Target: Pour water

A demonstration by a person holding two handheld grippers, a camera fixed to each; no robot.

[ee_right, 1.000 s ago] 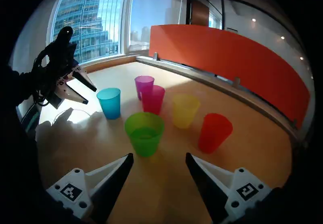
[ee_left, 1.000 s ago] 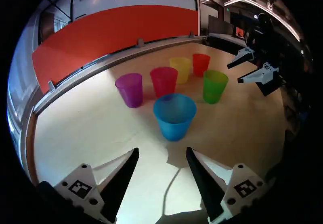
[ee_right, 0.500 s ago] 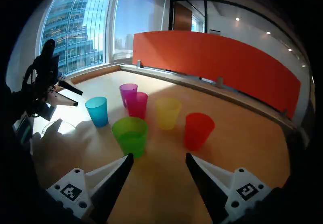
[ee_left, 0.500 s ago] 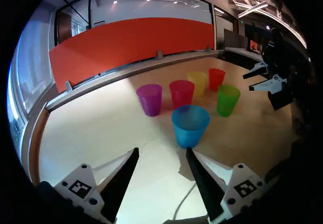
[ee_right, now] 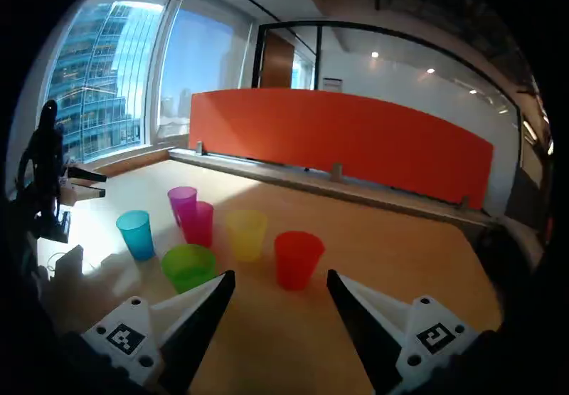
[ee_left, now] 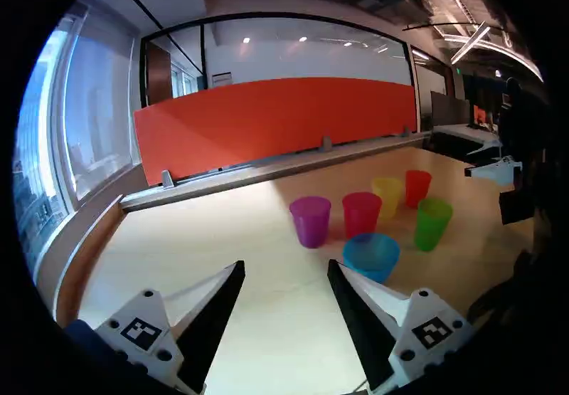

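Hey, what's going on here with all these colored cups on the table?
A person holds a gripper in each hand above a wooden table. Six cups stand upright there in a cluster: blue cup, purple cup, pink cup, yellow cup, red cup, green cup. The left gripper and the right gripper are both open and hold nothing. No cup is lifted, so pouring has not begun.

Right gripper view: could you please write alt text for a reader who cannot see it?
Six plastic cups stand on a wooden table: blue, purple, pink, yellow, green and red. The open right tool points at them; an orange partition stands behind.
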